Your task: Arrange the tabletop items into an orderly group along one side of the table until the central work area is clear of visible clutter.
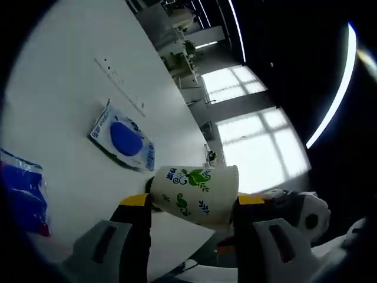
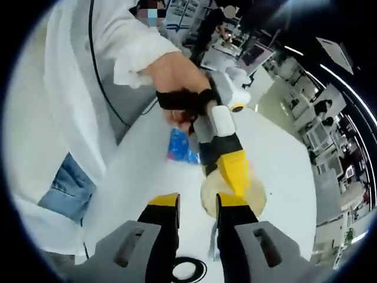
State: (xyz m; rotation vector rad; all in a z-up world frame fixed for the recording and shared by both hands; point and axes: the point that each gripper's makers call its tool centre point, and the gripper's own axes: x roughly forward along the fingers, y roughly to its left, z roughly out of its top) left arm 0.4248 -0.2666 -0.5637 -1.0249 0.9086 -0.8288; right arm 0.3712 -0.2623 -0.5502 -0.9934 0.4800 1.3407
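White table [image 1: 65, 71]; two blue packets [image 1: 122, 139] [image 1: 22, 191] flat on it

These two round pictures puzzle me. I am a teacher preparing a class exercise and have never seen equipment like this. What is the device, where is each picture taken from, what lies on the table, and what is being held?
There is no robot here. A person holds a hand-operated gripper in each hand, and a fisheye camera rides on each one, looking along its two jaws.

In the left gripper view, the left gripper is closed on a paper cup with green leaf print, lifted above the white table. On the table lie a white packet with a blue oval and a blue packet at the edge.

In the right gripper view, the right gripper is open and holds nothing. Ahead, the person's hand carries the left gripper with the cup, seen from its mouth.
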